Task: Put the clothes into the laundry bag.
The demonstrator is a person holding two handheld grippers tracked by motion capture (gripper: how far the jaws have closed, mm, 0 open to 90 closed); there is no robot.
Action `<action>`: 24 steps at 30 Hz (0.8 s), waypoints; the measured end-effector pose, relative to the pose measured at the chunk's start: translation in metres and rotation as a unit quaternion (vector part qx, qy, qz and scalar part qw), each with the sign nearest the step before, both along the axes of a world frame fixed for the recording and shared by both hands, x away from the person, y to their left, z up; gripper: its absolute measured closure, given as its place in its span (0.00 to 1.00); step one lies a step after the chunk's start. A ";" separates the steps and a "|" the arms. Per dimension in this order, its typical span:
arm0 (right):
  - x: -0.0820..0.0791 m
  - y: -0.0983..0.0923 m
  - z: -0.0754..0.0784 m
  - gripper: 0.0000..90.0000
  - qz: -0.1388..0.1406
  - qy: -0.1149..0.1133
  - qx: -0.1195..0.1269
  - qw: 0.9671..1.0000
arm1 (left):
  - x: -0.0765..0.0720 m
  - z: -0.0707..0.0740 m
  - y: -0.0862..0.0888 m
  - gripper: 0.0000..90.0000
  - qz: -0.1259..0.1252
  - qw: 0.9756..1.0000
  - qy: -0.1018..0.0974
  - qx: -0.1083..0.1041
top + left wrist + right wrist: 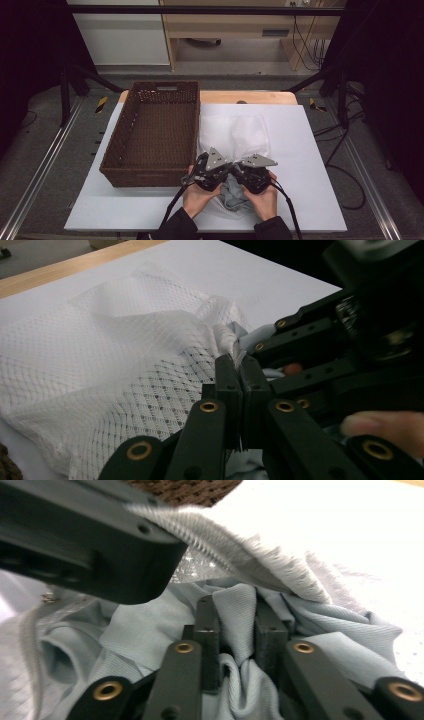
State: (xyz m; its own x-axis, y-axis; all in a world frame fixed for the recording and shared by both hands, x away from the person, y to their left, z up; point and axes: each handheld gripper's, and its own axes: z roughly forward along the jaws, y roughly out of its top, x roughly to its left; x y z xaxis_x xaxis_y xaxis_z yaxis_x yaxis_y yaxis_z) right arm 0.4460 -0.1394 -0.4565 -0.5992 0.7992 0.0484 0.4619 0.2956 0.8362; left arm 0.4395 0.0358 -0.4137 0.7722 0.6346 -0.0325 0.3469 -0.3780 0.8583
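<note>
The left gripper (239, 371) is clamped on the edge of the white mesh bag (100, 360). The right gripper (238, 630) pinches a fold of pale grey-blue garment (235, 605), which lies at the bag's near end, right of the wicker basket (150, 137).

Overhead, two close views: mesh bag (235, 132)

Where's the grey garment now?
High view: the grey garment is at the white mesh bag's near end, between both hands, right of the wicker basket.
</note>
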 end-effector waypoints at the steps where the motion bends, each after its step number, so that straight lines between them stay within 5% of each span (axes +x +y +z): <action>1: -0.002 -0.002 0.002 0.79 0.007 0.001 0.003 1.000 | 0.001 0.000 0.002 0.99 0.002 1.000 -0.002 0.001; 8: -0.038 -0.035 0.033 0.46 0.029 -0.045 0.021 0.998 | 0.004 0.000 0.005 0.99 0.008 1.000 -0.002 -0.001; 12: -0.044 -0.066 0.036 0.28 -0.017 -0.049 0.015 0.999 | 0.004 -0.001 0.004 0.99 0.008 1.000 -0.004 0.004; 14: -0.042 -0.076 0.027 0.21 -0.043 -0.027 0.020 0.999 | 0.005 -0.001 0.003 0.99 0.009 1.000 -0.005 0.005; 17: -0.036 -0.077 0.009 0.24 -0.039 0.018 0.019 0.999 | 0.006 -0.003 0.003 0.99 0.009 1.000 -0.002 0.003; 22: -0.026 -0.063 -0.004 0.74 0.016 0.033 0.035 0.999 | 0.006 -0.004 0.001 0.99 0.008 1.000 -0.001 0.005; 24: -0.028 -0.059 0.001 0.83 0.022 0.024 0.034 0.999 | 0.006 -0.004 0.001 0.99 0.008 1.000 0.002 0.003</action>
